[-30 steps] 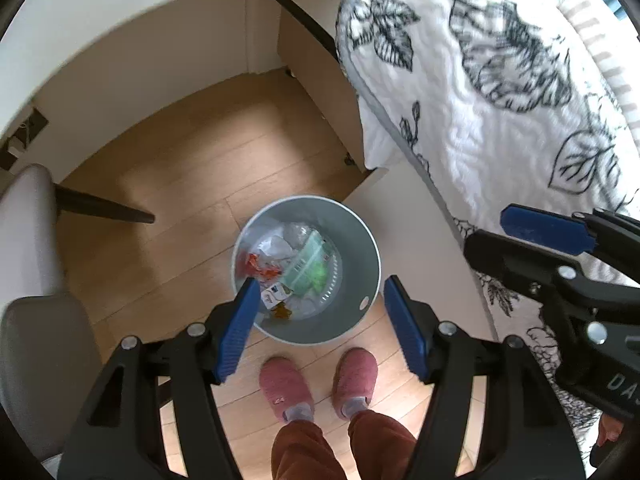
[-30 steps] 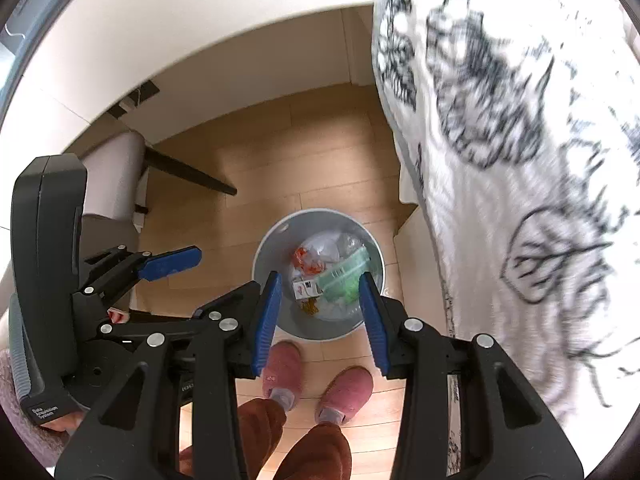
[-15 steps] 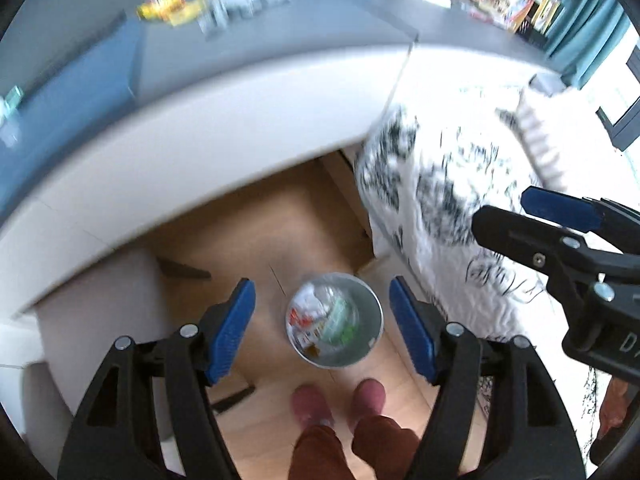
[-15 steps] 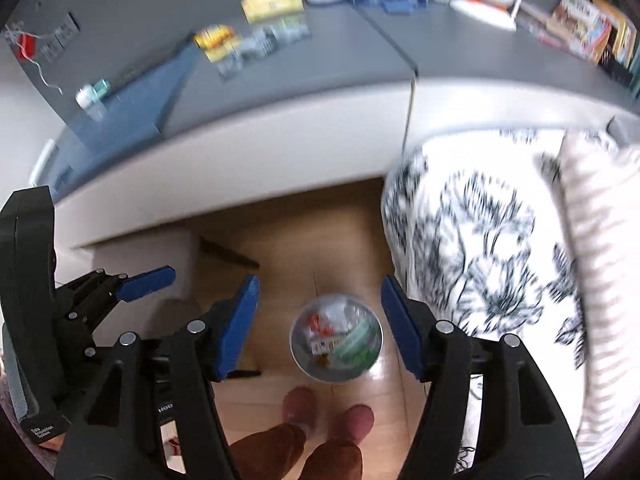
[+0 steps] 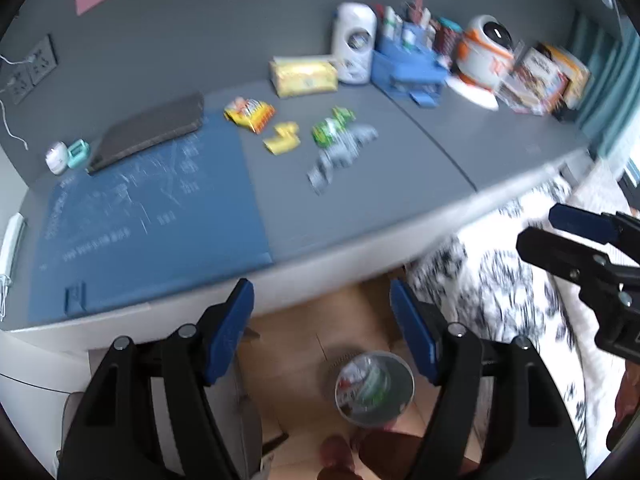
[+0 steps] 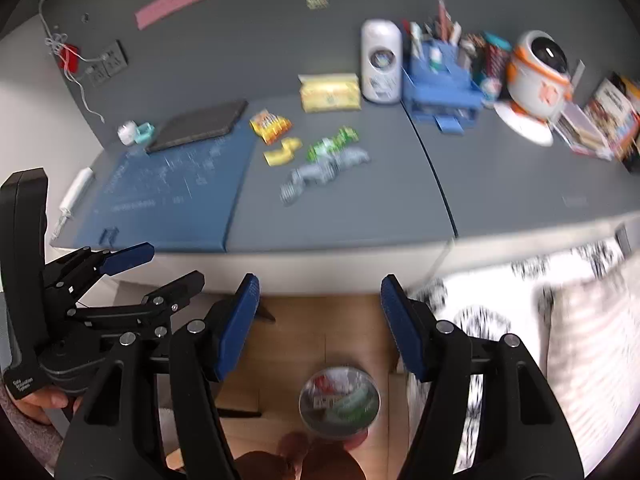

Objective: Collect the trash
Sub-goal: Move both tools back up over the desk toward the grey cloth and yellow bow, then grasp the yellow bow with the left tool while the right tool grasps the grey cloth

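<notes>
while a second ago both cameras were looking straight down into the bin (image 5: pixel 374 390), they are now taking in the desk (image 5: pixel 400 200) above it. left gripper (image 5: pixel 322 330) and right gripper (image 6: pixel 318 326) are both standing with fingers wide apart, holding nothing. wrappers, yellow (image 5: pixel 250 114), green (image 5: pixel 332 128) and what may be crumpled silver (image 5: pixel 344 152), are lying mid-desk toward the back edge, so more trash is waiting and another pickup is probably starting.
</notes>
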The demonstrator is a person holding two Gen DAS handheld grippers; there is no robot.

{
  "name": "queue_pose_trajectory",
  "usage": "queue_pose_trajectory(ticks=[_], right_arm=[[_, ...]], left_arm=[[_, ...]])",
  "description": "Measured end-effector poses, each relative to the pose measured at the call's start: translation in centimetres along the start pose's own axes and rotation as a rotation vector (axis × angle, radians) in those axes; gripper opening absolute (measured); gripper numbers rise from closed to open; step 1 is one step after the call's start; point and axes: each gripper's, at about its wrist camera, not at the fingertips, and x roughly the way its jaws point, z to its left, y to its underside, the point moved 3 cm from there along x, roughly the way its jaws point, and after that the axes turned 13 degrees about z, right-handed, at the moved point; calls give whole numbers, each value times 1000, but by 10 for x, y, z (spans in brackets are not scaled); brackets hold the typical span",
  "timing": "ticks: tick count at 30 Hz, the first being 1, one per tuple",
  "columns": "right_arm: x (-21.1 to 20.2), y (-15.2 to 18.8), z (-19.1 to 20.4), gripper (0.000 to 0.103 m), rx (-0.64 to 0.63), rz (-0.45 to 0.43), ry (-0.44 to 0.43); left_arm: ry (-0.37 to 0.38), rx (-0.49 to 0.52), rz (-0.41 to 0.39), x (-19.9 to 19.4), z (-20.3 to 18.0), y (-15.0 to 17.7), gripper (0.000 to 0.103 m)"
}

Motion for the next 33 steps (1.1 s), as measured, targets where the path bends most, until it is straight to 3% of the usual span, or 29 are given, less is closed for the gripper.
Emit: queue_pose_trajectory(ticks=[9,16,19,23,30,33], right_arm=[[20,-68,8,61,-47,-8,-26],[76,-118,9,61,30,39,12],[103,-136,7,61,67,46,45],[136,-149,2,61,144,71,58],[175,-163,-7,61,234,124,90],[190,-162,-12,61,263,167,89]], left_arm=[[-18,-16,-48,2,26,-62,71],[16,72,3,56,47,-120,71],[24,159,22,85,51,-145,71],[21,259,64,125,55,-168,71],[53,332,99,161,58,-187,69],[66,351,123,173,59,-188,63]])
